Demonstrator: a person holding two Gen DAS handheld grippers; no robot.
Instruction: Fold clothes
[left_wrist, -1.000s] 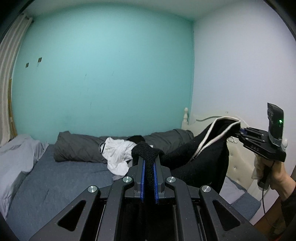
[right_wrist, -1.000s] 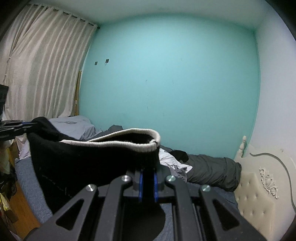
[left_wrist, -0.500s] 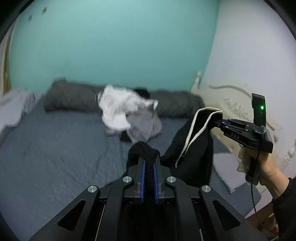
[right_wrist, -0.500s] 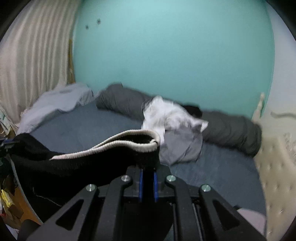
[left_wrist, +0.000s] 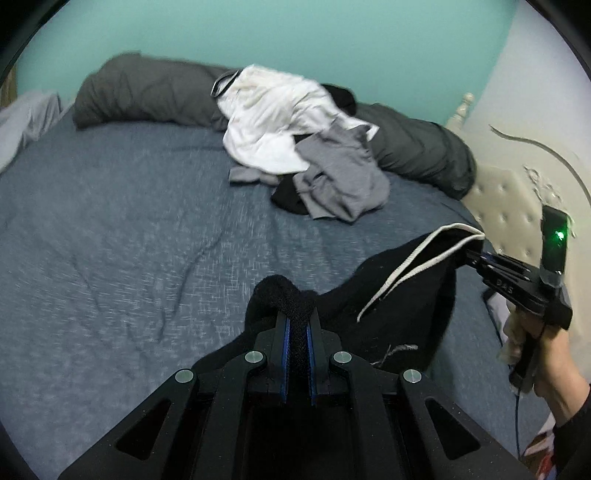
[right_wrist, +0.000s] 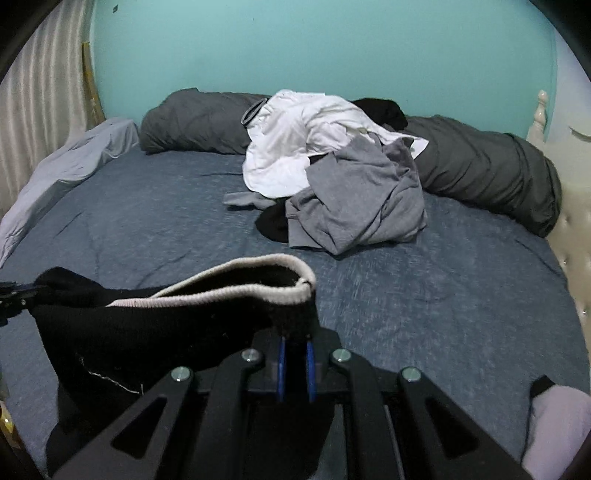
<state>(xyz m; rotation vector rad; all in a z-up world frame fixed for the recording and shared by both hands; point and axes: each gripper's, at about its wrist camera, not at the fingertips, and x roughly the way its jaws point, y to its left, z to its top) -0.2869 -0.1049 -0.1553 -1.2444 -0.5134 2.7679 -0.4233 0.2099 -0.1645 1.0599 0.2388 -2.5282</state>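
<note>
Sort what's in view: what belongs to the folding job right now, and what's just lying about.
In the job: black knit garment with white trim, left claw, right claw.
Lying about: white garment, grey garment, dark grey bolster, blue bedsheet.

two tools (left_wrist: 298, 325), one black garment (left_wrist: 402, 306), one clothes pile (left_wrist: 314, 147)

Left wrist view: taken along the left hand-held gripper (left_wrist: 298, 325), angled down over the bed (left_wrist: 110, 229), facing the teal wall (left_wrist: 295, 33). Right hand-held gripper (left_wrist: 476, 258) caught at its right edge. Right wrist view: taken along that gripper's fingers, lower, same heading. Shared by both: bed, clothes pile (left_wrist: 306, 140) (right_wrist: 332, 173), dark bolster (right_wrist: 487, 170), nearby black garment (right_wrist: 155, 328).
</note>
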